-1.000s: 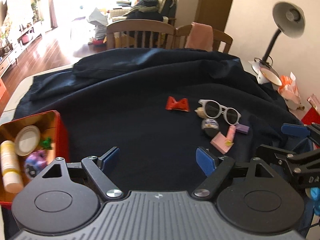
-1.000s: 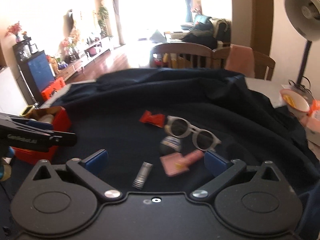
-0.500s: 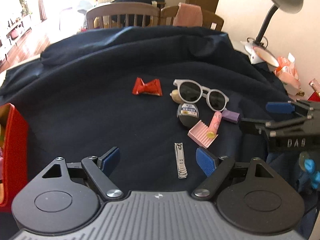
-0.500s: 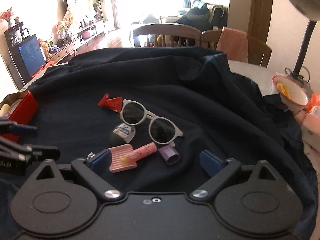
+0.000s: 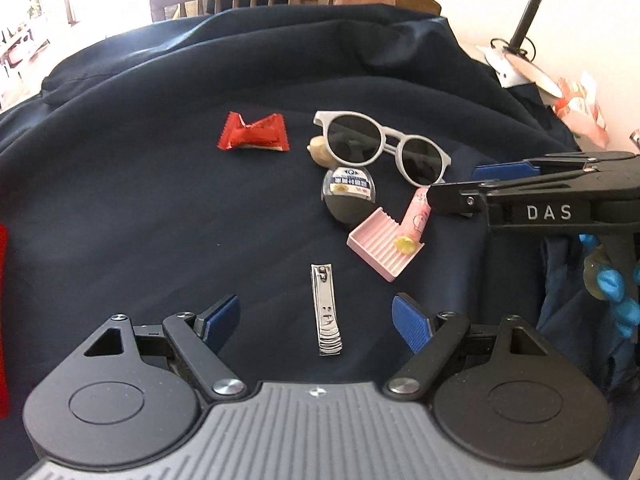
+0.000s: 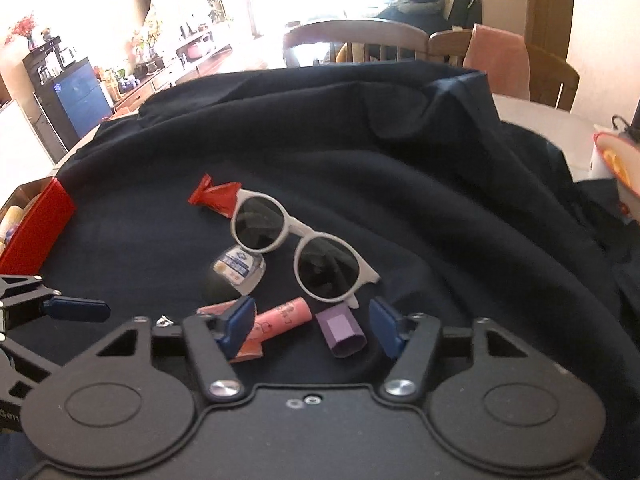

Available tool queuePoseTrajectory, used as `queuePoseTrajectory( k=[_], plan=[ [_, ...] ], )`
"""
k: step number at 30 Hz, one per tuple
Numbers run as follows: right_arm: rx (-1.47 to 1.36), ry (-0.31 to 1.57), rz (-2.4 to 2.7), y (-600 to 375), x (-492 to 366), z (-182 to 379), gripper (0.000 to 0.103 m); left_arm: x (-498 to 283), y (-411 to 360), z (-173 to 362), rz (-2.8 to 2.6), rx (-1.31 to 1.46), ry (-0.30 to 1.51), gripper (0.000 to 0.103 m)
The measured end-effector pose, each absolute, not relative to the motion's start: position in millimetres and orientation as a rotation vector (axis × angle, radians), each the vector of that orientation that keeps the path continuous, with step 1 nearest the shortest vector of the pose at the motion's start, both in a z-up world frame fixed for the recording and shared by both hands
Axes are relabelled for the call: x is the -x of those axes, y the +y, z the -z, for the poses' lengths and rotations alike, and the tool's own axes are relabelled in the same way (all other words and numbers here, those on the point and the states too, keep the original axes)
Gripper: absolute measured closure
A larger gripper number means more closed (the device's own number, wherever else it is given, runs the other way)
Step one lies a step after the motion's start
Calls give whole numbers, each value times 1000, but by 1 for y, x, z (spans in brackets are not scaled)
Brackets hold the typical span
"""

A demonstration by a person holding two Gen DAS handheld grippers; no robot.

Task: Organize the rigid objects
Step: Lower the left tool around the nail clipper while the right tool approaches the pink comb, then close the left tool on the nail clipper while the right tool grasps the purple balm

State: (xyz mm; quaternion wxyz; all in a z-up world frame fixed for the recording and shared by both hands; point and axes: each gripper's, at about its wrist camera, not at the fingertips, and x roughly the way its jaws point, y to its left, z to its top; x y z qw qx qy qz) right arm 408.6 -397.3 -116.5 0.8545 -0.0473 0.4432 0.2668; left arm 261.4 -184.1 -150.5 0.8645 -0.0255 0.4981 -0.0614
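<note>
Small items lie on a dark cloth: a silver nail clipper point(image 5: 327, 314), a pink ridged tray point(image 5: 383, 243) with a pink tube point(image 5: 416, 217) across it, a round clear-lidded case point(image 5: 349, 196), white sunglasses point(image 5: 384, 146) and a red candy wrapper point(image 5: 253, 131). My left gripper point(image 5: 320, 320) is open, its pads on either side of the nail clipper. My right gripper point(image 6: 312, 322) is open and low over the pink tube point(image 6: 280, 318) and a purple cap point(image 6: 342, 330), just short of the sunglasses point(image 6: 298, 248). It also shows in the left wrist view point(image 5: 480, 188).
A red box point(image 6: 34, 220) holding small items stands at the left edge of the cloth. A desk lamp point(image 5: 536, 12) and a white bowl point(image 6: 616, 156) stand at the right. Wooden chairs point(image 6: 352, 42) stand behind the table. The cloth point(image 5: 140, 208) is rumpled at the back.
Both grippers have moved forward and down toward the cluster. The nail clipper came into view between my left pads. The right gripper's pads have come closer together, near the tube and purple cap.
</note>
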Motion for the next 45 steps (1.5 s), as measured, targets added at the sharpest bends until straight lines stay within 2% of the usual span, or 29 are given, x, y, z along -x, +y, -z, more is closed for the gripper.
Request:
queuePoseTrajectory(
  k=[4,7,8,13,16,19,20,21,31,45],
  plan=[
    [114,941,-569,-399,-410,122,52,-265,-186,157,123,53,1057,22],
    [126,948,-572,-400,-410,125,57,-267,-188,158,122,45,1057,36],
    [131,948,-571,-400,-409,126,58,-268,-189,158,125,37,1055,36],
    [135,950,-565,-402,-410,129,63,-267,-194,157,147,7,1040,64],
    [136,949,-555,-403,-410,129,67,-265,-196,156,147,-14,1037,75],
    [144,947,-543,-401,-409,129,75,-264,-195,156,151,-17,1039,89],
    [146,945,-538,-400,-408,129,82,-263,-196,156,149,-30,1038,90],
    [147,945,-535,-399,-408,129,83,-263,-197,156,147,-42,1038,91],
    [176,921,-510,-392,-389,115,83,-259,-188,152,145,-26,1041,92],
    [153,848,-583,-374,-342,66,83,-240,-150,117,80,44,1016,92]
  ],
)
